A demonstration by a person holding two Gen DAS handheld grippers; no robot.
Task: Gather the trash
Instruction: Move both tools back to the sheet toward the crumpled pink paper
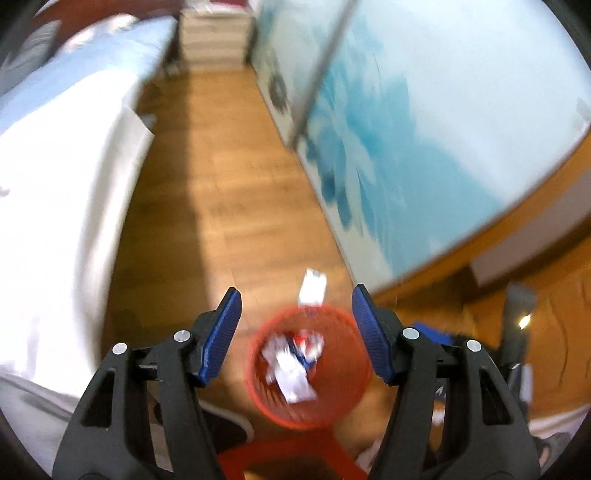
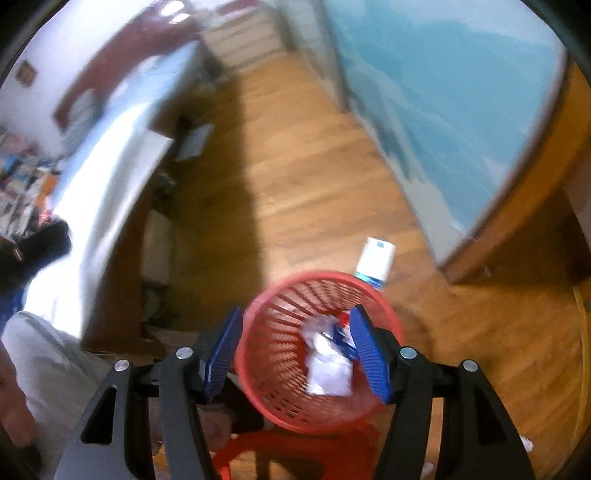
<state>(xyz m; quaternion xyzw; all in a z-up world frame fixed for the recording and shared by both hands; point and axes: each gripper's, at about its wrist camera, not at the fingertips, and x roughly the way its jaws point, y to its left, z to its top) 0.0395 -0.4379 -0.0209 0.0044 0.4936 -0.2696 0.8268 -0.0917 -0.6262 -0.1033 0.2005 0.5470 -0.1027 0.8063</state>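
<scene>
A red plastic mesh basket (image 1: 258, 391) stands on the wooden floor below both grippers; it also shows in the right wrist view (image 2: 273, 354). Crumpled white paper and red-blue wrappers (image 1: 291, 363) lie inside it, seen in the right wrist view too (image 2: 328, 365). A white and teal carton (image 2: 375, 260) lies on the floor just beyond the basket's far rim, also in the left wrist view (image 1: 313, 288). My left gripper (image 1: 295, 302) is open and empty above the basket. My right gripper (image 2: 295, 321) is open and empty above the basket. Both views are blurred.
A bed with white and light blue covers (image 1: 55, 166) runs along the left. A wardrobe with blue patterned sliding doors (image 1: 424, 129) runs along the right. A white chest of drawers (image 1: 214, 33) stands at the far end. A red stool (image 2: 295, 454) sits under the basket.
</scene>
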